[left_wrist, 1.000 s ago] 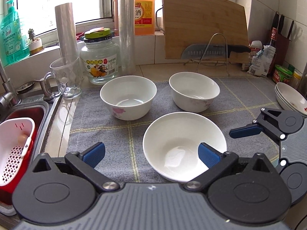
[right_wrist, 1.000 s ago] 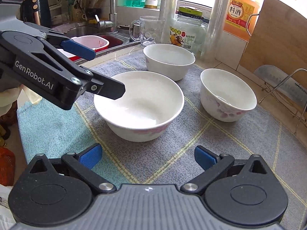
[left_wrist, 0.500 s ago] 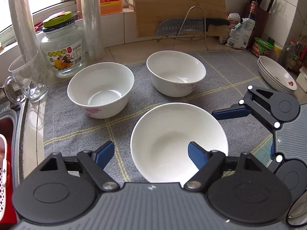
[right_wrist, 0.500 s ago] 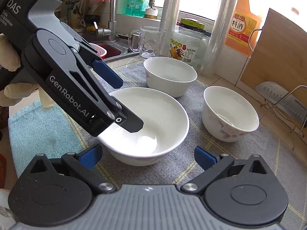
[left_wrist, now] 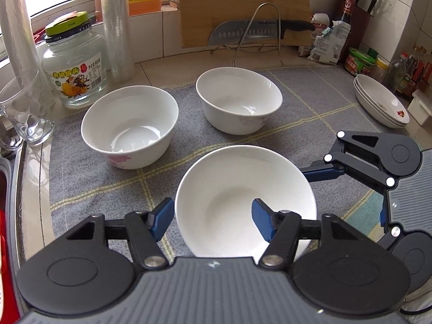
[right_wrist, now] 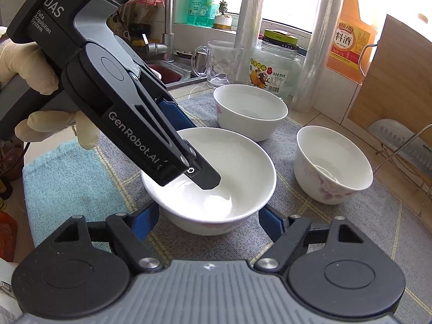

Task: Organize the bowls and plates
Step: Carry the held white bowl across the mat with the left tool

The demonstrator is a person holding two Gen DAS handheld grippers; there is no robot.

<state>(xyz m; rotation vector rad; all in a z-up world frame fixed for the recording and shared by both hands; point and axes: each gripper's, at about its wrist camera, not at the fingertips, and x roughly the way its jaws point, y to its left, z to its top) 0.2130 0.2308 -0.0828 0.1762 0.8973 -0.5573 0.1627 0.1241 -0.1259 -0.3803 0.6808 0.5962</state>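
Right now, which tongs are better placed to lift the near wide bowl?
Left, probably. The left tongs straddle the rim of the wide bowl, one pad inside, one outside, jaws closing on the thin wall. The right tongs flank its rounded outside low down, also closing; that curved grip looks likelier to slip.

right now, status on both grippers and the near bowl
Left gripper closing across the near bowl rim, one finger inside. Right gripper closing around the same bowl's outside. Two other bowls sit apart behind. Nothing in the way.
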